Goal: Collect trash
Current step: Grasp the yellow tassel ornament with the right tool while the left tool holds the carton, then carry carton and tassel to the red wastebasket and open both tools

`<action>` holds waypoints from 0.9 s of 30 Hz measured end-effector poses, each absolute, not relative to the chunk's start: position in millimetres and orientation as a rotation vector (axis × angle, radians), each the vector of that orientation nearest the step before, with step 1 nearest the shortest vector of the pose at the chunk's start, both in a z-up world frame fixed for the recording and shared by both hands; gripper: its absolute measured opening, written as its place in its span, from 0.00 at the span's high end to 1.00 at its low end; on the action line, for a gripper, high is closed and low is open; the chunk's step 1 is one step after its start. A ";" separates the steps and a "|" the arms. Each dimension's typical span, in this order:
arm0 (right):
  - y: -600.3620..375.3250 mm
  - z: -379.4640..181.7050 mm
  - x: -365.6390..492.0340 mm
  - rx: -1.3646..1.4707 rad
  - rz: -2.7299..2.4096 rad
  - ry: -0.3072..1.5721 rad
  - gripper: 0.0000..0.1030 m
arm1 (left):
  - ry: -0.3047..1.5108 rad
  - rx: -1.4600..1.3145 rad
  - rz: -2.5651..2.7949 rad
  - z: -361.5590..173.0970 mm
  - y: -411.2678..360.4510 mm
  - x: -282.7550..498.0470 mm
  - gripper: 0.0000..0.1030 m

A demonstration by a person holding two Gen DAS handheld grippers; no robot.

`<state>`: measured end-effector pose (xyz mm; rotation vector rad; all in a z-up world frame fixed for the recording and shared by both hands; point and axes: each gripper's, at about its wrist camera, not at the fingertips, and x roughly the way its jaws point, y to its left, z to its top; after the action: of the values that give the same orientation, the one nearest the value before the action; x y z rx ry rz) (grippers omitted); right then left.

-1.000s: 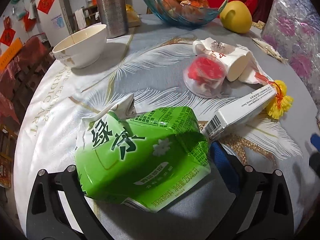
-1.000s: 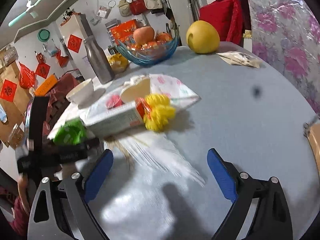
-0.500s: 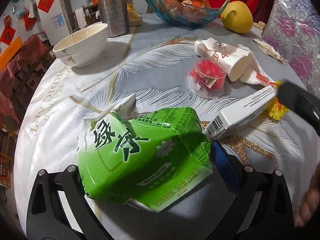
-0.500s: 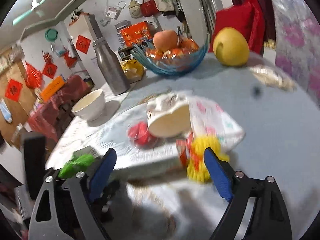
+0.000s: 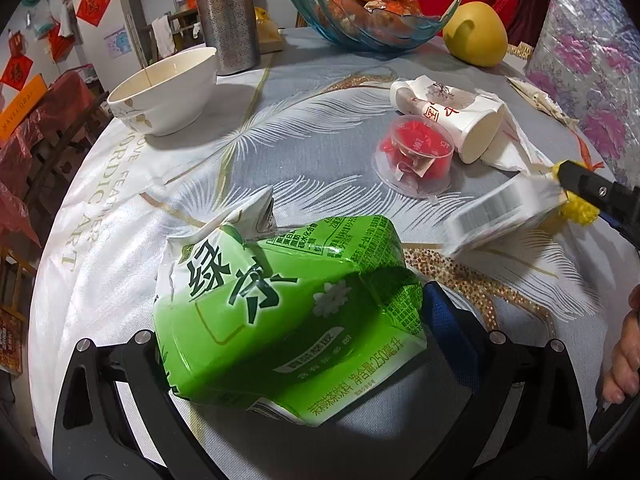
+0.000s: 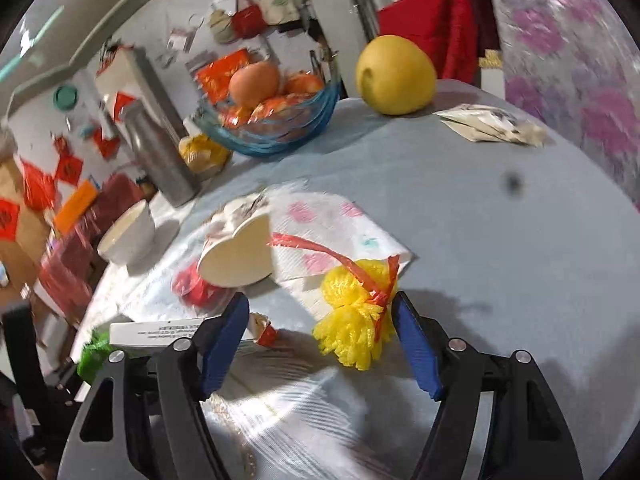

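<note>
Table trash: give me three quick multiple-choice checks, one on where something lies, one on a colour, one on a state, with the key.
1. Where is the paper cup?
A. upright by the bowl
B. on its side, next to the clear tub of red scraps
C. inside the fruit bowl

2. What colour is the carton in the left gripper?
A. green
B. blue
C. red

3. What does the right gripper hold?
A. a bottle
B. nothing yet; it is open around the yellow tassel
C. the cup

Key: 1 B, its open mouth faces sideways beside the tub. 2 A, bright green print. 3 B, the pads have been closing but stand apart from the tassel.
</note>
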<state>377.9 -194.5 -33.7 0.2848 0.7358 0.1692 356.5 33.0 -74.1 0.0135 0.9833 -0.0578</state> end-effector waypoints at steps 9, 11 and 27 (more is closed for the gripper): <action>-216.6 -25.6 371.9 0.410 0.242 0.654 0.32 | 0.978 0.013 -0.048 -74.6 33.2 357.0 0.06; -218.7 -24.4 370.6 0.390 0.198 0.649 0.31 | 0.977 0.014 -0.046 -74.8 33.6 357.0 0.06; -217.8 -50.9 390.2 0.440 0.210 0.779 0.74 | 0.970 -0.050 -0.048 -71.9 44.4 356.5 0.06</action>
<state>390.2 -217.8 -50.9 0.4402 0.7786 0.2101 356.5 44.4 -71.9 -0.0503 0.9698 -0.0479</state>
